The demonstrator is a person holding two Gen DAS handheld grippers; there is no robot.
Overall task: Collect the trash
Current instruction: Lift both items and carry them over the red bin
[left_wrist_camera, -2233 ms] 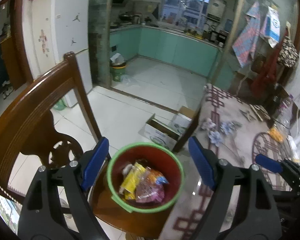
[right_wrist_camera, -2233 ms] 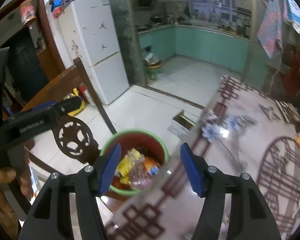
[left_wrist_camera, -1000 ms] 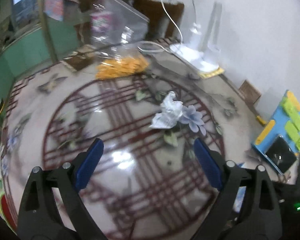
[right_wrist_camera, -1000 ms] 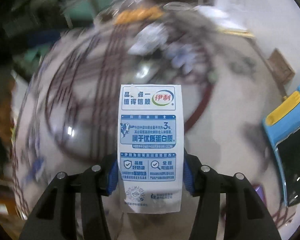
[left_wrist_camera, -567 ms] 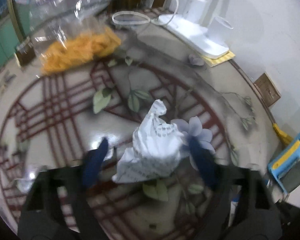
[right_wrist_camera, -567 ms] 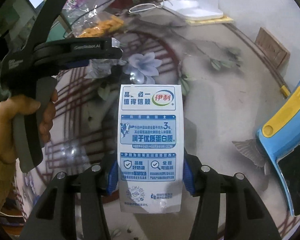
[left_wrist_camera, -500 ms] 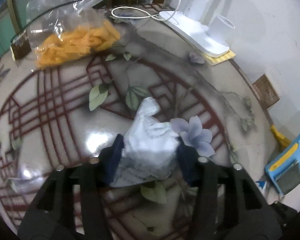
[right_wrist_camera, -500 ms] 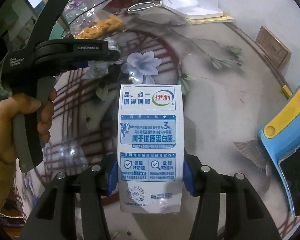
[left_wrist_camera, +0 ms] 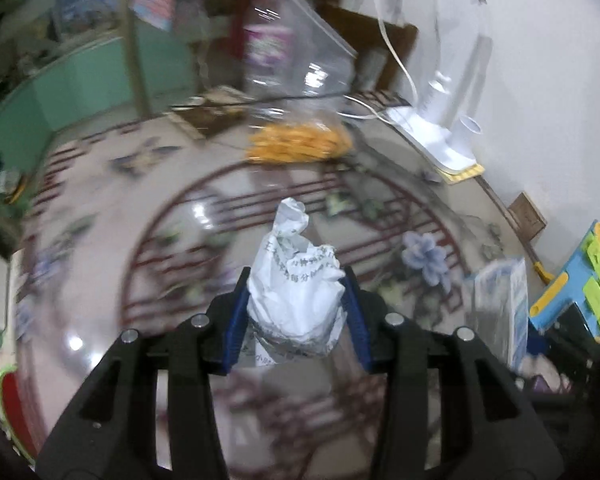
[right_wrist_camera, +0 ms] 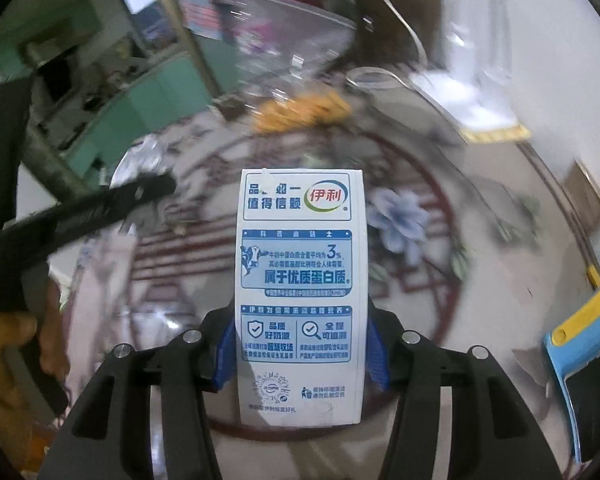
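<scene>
Above the patterned table (left_wrist_camera: 100, 240), left tool (left_wrist_camera: 296, 312) grips crumpled paper (left_wrist_camera: 296, 280), right tool (right_wrist_camera: 300, 344) clamps milk carton (right_wrist_camera: 300, 280).

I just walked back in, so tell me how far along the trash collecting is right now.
Both pickups look done: the left gripper is shut on the crumpled white printed paper, and the right gripper is shut on the flattened white and blue milk carton. In hand is carrying both above the patterned glossy table. Left: dropping them into a bin, of which at most a blurred edge shows.
</scene>
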